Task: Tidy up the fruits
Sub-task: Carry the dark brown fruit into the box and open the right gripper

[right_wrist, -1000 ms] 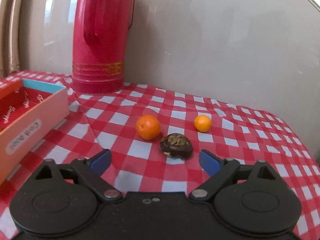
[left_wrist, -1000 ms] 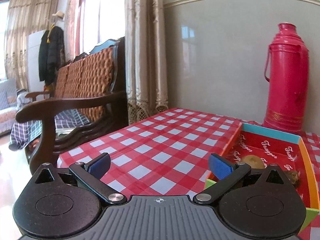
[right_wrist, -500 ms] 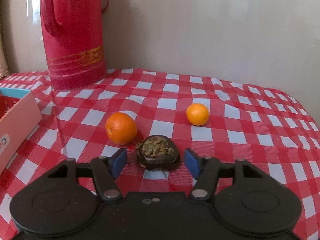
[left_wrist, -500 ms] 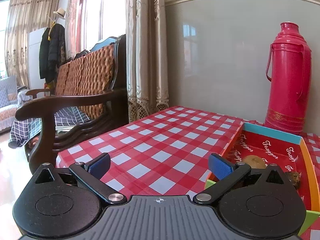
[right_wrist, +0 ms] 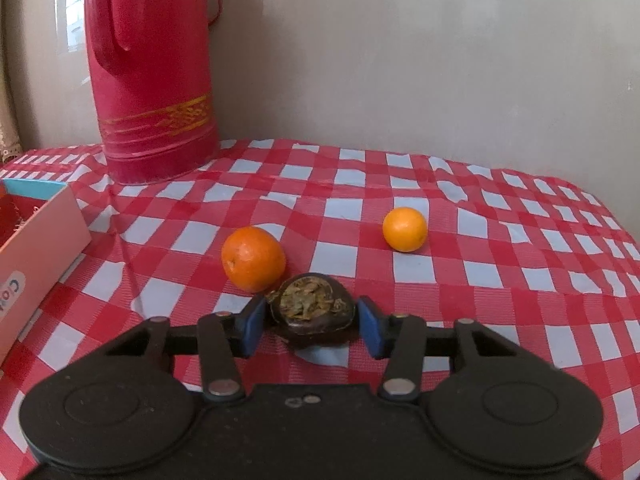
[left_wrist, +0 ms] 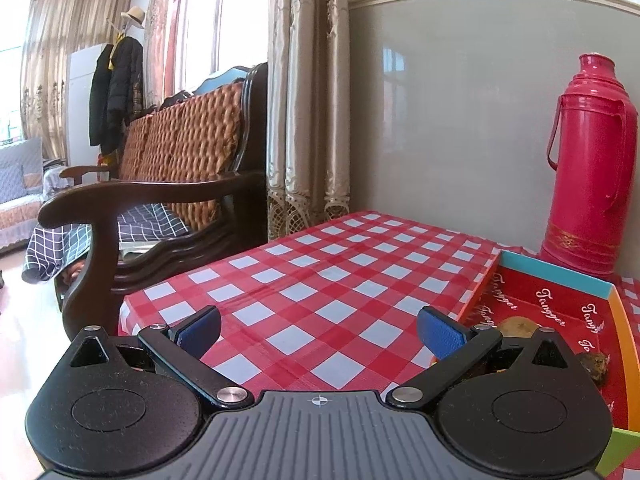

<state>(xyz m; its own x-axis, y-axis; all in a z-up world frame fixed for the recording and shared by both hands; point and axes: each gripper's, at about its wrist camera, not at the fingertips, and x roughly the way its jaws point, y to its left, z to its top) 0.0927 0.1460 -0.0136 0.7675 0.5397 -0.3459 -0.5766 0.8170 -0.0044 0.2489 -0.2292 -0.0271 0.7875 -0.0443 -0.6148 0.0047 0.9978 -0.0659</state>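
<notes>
Where the dark fruit [right_wrist: 312, 312] sits on the checked worktop [right_wrist: 480, 240], it is bracketed by the blue pads [right_wrist: 252, 326] of the right hand-held gripper [right_wrist: 312, 326], which are drawn in close against its two sides; whether full clamping pressure has been applied cannot be told, though contact on both flanks appears to be made. A dark, glossy, rounded shell with a rough, dried, greenish-brown top is shown, so a light, fairly rigid but possibly brittle or shrivelled body is to be assumed. The hold is best taken across the widest part of the shell, low on the sides, where the pads meet smooth curved surface; the crumbly top is to be avoided. Because the shell is smooth and curved, slipping upward out of the pads is judged possible, and moderate, even pressure is recommended. The larger orange [right_wrist: 254, 258] lies just beside the dark fruit, at its far left, and may be nudged during lifting; the smaller orange [right_wrist: 405, 229] lies well apart to the right. The red flask [right_wrist: 152, 80] stands at the wall behind. The left hand-held gripper [left_wrist: 320, 332] is held with its jaws wide apart and empty, beside the open red box [left_wrist: 560, 276], in which two pieces of fruit are already lying.
</notes>
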